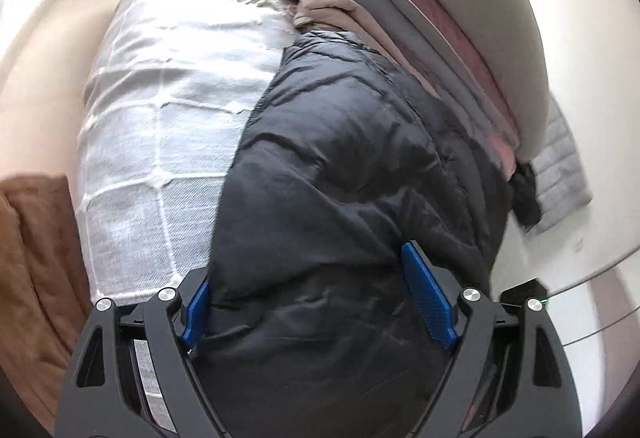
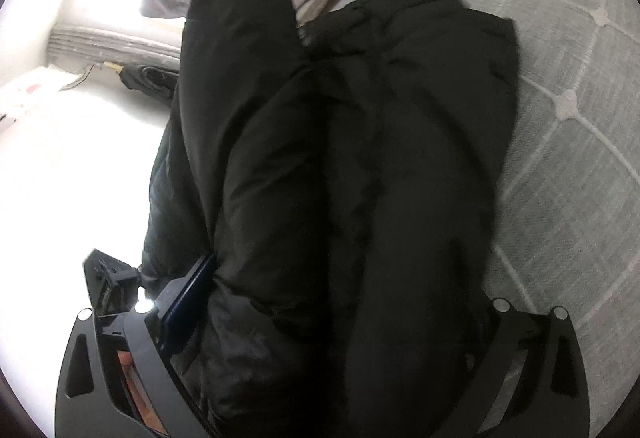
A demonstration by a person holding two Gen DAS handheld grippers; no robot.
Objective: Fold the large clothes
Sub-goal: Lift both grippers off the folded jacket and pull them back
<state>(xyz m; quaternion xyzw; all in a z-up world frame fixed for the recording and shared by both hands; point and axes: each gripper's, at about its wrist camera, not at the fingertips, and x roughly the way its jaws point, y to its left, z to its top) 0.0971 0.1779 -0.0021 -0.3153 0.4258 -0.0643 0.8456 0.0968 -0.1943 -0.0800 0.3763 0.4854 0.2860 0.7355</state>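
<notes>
The black puffer jacket [image 1: 340, 166] fills the gap of the left tongs [image 1: 316, 290], bulging between both blue pads [image 1: 428, 298]; they stand wide, clamped around a thick bundle of it. The right tongs [image 2: 344, 302] are also buried in the jacket: one dark pad [image 2: 192, 290] presses its side, the other is hidden under fabric, so the grip looks closed on it. The jacket lies on the bed [image 1: 160, 110], ahead of both tongs. Beyond it, a stack of folded clothes [image 1: 440, 38] is blurred. Bare quilt lies left of the left tongs; the bed edge and bright floor [image 2: 80, 158] lie left of the right tongs.
</notes>
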